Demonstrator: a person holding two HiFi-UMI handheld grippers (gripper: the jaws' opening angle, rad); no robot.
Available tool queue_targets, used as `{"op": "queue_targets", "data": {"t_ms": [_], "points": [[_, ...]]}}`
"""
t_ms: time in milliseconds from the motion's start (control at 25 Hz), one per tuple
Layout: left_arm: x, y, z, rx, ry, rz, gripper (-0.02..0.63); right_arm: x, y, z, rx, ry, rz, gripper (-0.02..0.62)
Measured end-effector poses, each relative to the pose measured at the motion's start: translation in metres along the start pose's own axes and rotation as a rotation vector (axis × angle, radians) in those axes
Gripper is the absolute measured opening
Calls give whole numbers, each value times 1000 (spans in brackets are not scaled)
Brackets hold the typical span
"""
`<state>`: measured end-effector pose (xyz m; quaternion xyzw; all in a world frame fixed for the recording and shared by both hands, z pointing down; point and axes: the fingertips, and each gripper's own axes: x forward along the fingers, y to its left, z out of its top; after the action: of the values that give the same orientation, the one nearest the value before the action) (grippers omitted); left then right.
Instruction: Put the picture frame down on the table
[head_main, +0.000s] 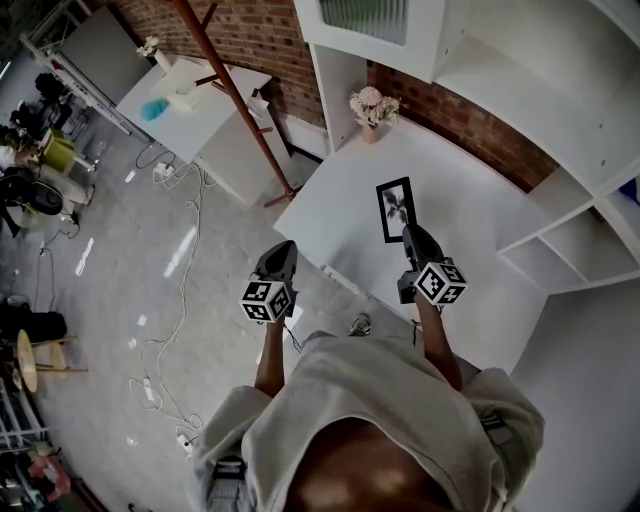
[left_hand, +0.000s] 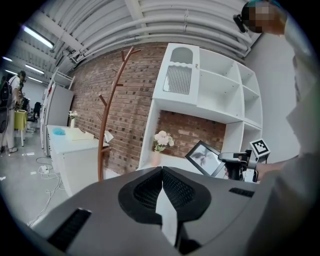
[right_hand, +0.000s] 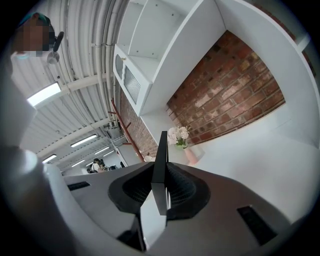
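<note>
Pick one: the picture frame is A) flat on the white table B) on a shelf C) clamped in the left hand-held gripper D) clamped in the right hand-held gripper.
D: the right gripper view shows the picture frame edge-on between the jaws of the right hand-held gripper; the left hand-held gripper is shut on nothing.

Bright, even light from ceiling strip lights fills the room; the white table nearly washes out; both gripper views curve strongly, with dark, vignetted corners.
</note>
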<state>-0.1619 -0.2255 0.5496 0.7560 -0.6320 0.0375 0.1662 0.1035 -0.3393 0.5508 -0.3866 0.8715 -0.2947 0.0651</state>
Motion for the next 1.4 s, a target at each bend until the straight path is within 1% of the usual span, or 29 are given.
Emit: {"op": "queue_targets", "data": {"t_ms": [160, 360, 720, 1000, 1200, 1400], "points": [[-3, 5, -8, -16, 11, 20, 17, 5, 1, -4, 0, 19, 14, 83], [-6, 2, -13, -26, 28, 22, 17, 5, 4, -8, 9, 35, 13, 83], [3, -3, -18, -10, 66, -4, 17, -2, -1, -21, 39, 48, -7, 83], [17, 11, -14, 12, 66, -16, 17, 4, -6, -31, 54, 53, -24, 83], [28, 24, -19, 2, 68, -29, 17, 12, -6, -39, 53, 59, -41, 83], [43, 30, -27, -18, 89, -52, 17, 21, -9, -47, 54, 79, -63, 83]]}}
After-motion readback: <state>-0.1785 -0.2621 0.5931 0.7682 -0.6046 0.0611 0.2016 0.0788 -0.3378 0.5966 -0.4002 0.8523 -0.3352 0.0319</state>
